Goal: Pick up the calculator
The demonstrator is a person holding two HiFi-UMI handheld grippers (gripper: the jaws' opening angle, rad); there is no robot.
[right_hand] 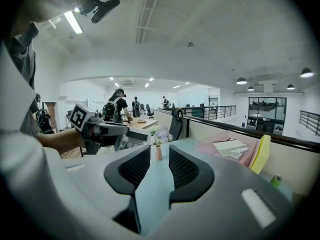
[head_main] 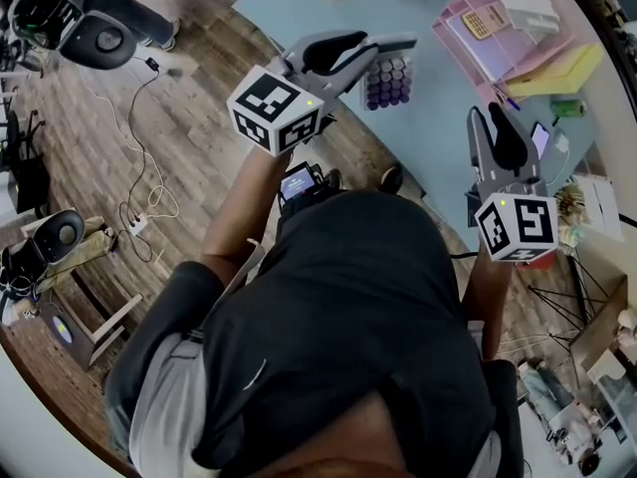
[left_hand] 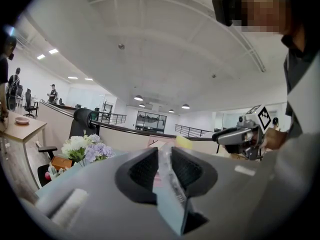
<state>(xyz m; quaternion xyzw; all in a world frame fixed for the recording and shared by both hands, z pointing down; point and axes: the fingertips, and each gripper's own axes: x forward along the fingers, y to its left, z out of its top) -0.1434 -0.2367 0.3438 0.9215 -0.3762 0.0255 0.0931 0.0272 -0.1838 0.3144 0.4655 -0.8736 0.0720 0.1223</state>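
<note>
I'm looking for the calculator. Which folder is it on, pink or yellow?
The pink folder: the calculator lies on it. The yellow folder sits off to its right.

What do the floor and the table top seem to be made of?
Floor: wood or wood-look planks, judging by brown grain and plank seams. Table top: smooth, matte, pale blue, without grain; perhaps laminate or painted board, but the look leaves it open.

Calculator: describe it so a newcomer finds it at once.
On the light blue table, find the pink folders at its far right. The calculator lies on them, left of a white box: small, peach, the only thing with a key grid.
</note>
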